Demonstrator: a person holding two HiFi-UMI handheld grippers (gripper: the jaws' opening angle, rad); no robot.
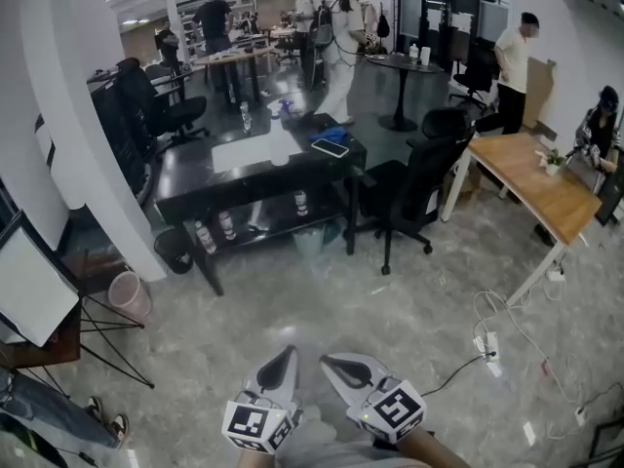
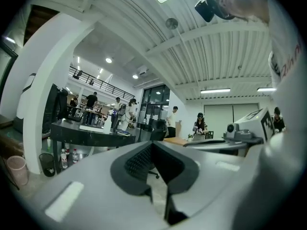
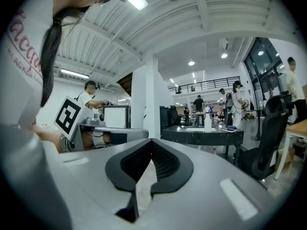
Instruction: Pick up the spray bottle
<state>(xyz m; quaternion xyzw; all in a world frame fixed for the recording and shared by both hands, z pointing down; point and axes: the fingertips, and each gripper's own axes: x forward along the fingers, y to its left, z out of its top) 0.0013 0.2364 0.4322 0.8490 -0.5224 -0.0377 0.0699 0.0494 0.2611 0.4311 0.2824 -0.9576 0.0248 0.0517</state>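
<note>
The spray bottle (image 1: 281, 144), white with a bluish head, stands on the black table (image 1: 195, 185) across the room, next to a white sheet. In the right gripper view the spray bottle (image 3: 207, 120) is small and far away on the same table (image 3: 201, 135). Both grippers are low at the near edge of the head view, side by side and well short of the table. My left gripper (image 1: 278, 364) (image 2: 152, 145) is shut with nothing between its pads. My right gripper (image 1: 341, 367) (image 3: 152, 143) is also shut and holds nothing.
A black office chair (image 1: 409, 193) stands right of the table, with a wooden desk (image 1: 541, 188) beyond it. Cables and a power strip (image 1: 487, 344) lie on the floor at right. A pink bin (image 1: 130, 293) and a white pillar (image 1: 88, 135) are at left. People stand behind.
</note>
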